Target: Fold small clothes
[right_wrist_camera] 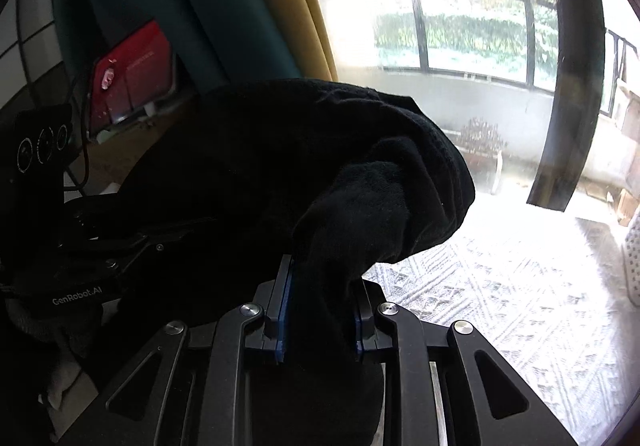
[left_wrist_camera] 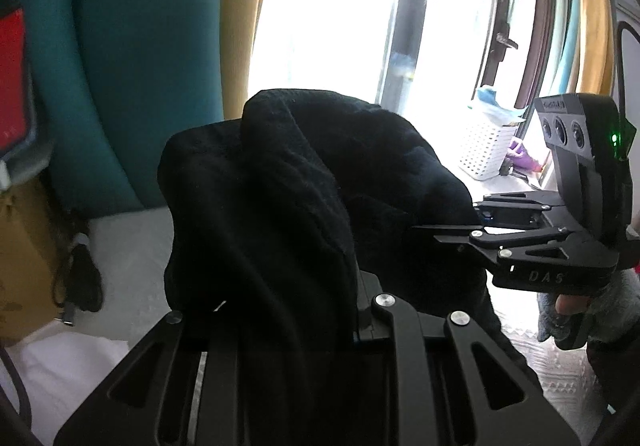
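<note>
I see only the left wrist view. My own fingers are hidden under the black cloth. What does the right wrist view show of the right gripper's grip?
Observer: The right gripper is shut on the black garment; its blue pads press a bunched part between them.
Operator: Is the left gripper visible from there?
Observer: Yes, the left gripper sits at the left edge, with the garment draped toward it; its fingertips are hidden in the dark cloth.
Operator: What lies below the garment?
Observer: A white patterned mat, bright from the window behind.
</note>
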### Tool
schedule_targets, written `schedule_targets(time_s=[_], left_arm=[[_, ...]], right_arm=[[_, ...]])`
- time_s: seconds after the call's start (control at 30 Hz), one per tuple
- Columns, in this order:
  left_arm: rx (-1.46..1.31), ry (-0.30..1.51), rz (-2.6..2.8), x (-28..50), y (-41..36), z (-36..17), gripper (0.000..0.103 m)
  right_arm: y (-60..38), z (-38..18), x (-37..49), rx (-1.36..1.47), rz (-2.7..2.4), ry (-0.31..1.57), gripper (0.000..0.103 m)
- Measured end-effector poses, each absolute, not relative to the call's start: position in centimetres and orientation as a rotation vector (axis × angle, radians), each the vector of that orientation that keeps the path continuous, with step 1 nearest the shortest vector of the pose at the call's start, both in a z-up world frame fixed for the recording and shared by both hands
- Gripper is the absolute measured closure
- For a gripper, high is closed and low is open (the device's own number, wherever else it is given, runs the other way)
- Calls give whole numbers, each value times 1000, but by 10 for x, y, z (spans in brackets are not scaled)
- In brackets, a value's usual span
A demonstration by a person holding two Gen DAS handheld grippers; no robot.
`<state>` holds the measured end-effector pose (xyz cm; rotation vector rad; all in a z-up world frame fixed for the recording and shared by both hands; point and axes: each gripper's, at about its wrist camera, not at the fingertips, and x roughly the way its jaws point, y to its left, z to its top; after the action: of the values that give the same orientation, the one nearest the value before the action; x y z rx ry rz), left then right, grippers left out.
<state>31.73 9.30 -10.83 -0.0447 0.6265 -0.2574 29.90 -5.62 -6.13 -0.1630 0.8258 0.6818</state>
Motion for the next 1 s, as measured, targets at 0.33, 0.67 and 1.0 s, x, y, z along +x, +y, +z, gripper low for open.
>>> schedule_targets(time_s=[0.33, 0.67, 1.0], left_arm=[[-43, 536, -276, 262, 102, -83, 82], [-20, 451, -289, 210, 116, -49, 82], [-28, 361, -284, 171, 115, -19, 82]], right_arm=[[-61, -20, 262, -162, 683, 730, 80], [-68, 16, 215, -179, 687, 628, 80], [-58, 48, 178, -216, 702, 525, 80]])
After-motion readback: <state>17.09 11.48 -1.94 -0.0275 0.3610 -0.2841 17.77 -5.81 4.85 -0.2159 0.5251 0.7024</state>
